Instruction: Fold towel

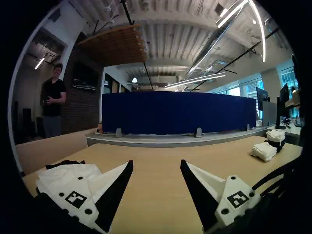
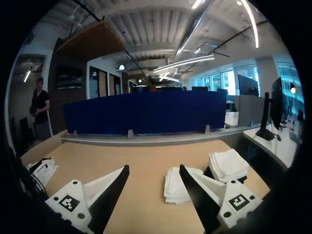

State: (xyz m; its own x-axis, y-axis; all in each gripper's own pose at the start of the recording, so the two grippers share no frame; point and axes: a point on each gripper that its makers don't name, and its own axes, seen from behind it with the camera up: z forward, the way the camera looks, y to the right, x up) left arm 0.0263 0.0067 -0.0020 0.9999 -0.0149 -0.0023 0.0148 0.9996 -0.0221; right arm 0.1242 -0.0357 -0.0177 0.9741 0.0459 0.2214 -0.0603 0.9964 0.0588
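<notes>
My left gripper (image 1: 156, 162) and right gripper (image 2: 154, 167) hang spread above the table (image 2: 132, 156). Folded towels (image 2: 173, 184) lie near the right.

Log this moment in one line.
left gripper: open, empty | right gripper: open, empty | towels: two folded stacks on table, ungripped

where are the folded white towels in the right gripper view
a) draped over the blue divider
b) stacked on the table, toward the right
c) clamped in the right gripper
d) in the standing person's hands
b: the nearer towel stack and the farther towel stack both sit toward the right side of the wooden table, beyond the open right gripper, which holds nothing.
</notes>
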